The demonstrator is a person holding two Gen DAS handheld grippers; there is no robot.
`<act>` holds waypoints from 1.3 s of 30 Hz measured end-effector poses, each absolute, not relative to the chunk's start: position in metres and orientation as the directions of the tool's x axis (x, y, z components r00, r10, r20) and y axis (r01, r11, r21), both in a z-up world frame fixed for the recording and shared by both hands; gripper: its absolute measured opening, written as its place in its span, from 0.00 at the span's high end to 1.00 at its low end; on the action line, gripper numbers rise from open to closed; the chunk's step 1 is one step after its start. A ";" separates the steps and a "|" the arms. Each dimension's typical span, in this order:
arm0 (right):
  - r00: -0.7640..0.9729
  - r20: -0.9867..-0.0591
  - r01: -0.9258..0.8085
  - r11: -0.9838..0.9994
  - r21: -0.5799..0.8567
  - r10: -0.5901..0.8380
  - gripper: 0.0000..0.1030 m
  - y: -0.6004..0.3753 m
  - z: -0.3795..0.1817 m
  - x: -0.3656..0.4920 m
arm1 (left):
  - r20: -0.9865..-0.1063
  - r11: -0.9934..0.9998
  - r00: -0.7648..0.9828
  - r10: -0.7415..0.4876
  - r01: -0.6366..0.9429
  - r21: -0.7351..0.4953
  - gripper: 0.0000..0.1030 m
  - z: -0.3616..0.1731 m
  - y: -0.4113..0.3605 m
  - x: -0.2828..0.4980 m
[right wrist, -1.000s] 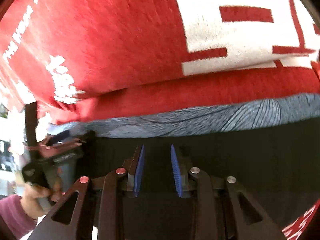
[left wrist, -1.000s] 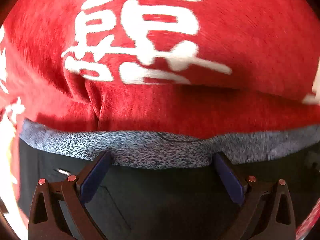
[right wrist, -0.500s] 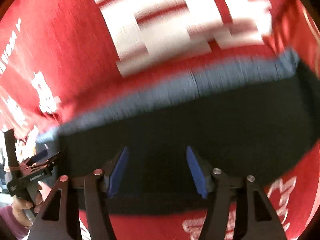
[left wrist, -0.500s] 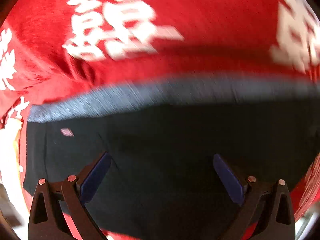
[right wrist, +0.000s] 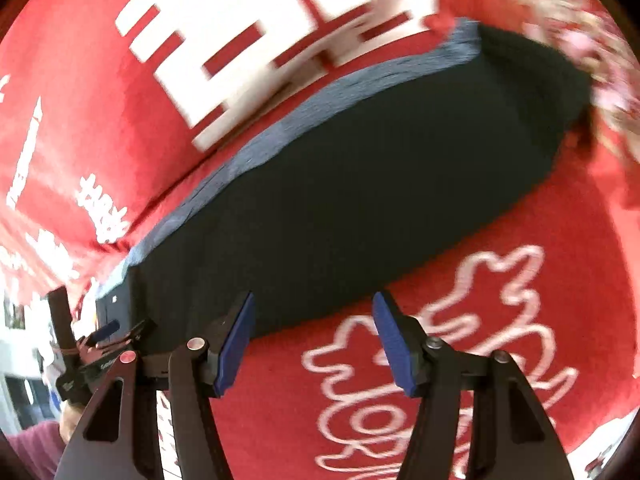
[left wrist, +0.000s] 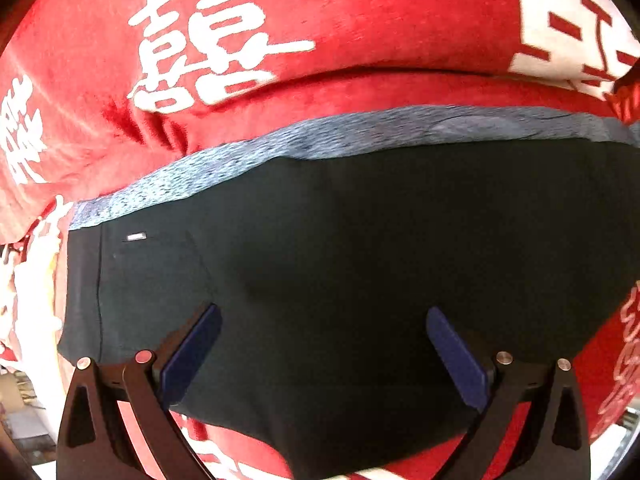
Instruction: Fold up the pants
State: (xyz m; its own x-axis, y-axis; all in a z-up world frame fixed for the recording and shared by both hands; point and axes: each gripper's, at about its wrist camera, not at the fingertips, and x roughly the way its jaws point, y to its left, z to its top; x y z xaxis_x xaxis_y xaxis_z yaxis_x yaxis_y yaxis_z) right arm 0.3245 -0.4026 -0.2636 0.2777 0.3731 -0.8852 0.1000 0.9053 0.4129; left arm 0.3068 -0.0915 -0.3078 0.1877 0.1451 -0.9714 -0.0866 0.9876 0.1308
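Note:
Black pants (left wrist: 360,260) with a grey heathered waistband (left wrist: 320,136) lie folded flat on a red cloth. My left gripper (left wrist: 323,320) hovers above them, open wide, with nothing between its blue pads. In the right wrist view the same pants (right wrist: 360,184) stretch from lower left to upper right, waistband (right wrist: 320,112) along the far edge. My right gripper (right wrist: 314,312) is open and empty, over the near edge of the pants where the cloth begins. The left gripper (right wrist: 104,334) shows at that view's lower left beside the pants' end.
The red cloth (left wrist: 400,12) with large white characters covers the surface under and around the pants (right wrist: 520,300). A person's hand and maroon sleeve (right wrist: 36,448) hold the left gripper. Pale room clutter shows past the cloth's left edge (left wrist: 24,412).
Both grippers have pulled back toward the near side of the pants, so more black fabric shows. The right gripper's jaws have spread from nearly shut to open, and its view has rolled.

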 end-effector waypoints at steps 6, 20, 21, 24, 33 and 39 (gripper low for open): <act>0.315 -0.911 0.284 0.889 0.360 0.268 0.41 -0.460 -0.269 0.323 | -0.971 0.997 0.224 0.082 -0.017 0.080 0.00 -0.292 -0.142 0.318; 0.387 -0.832 0.309 0.794 0.523 0.398 0.56 -0.503 -0.291 0.321 | -0.968 0.998 0.243 -0.061 0.042 -0.053 0.00 -0.308 -0.247 0.380; 0.392 -0.826 0.303 0.791 0.532 0.406 0.56 -0.504 -0.292 0.323 | -0.969 0.998 0.243 -0.052 0.041 -0.044 0.00 -0.303 -0.265 0.372; 0.419 -0.799 0.287 0.773 0.566 0.430 0.56 -0.509 -0.296 0.327 | -0.973 0.999 0.230 -0.037 0.017 -0.033 0.00 -0.318 -0.269 0.379; 0.504 -0.735 0.218 0.757 0.616 0.453 0.51 -0.506 -0.309 0.358 | -0.962 1.000 0.272 -0.026 0.021 -0.021 0.00 -0.317 -0.273 0.382; 0.531 -0.712 0.197 0.751 0.631 0.459 0.28 -0.499 -0.310 0.366 | -0.961 1.000 0.274 -0.023 0.012 -0.021 0.00 -0.321 -0.274 0.385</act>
State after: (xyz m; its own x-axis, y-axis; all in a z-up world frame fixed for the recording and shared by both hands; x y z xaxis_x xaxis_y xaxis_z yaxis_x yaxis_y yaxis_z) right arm 0.3661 -0.4986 -0.3103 0.5311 0.4591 -0.7122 0.1966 0.7508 0.6306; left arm 0.3853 -0.2737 -0.3208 0.2740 -0.0234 -0.9615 0.0118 0.9997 -0.0210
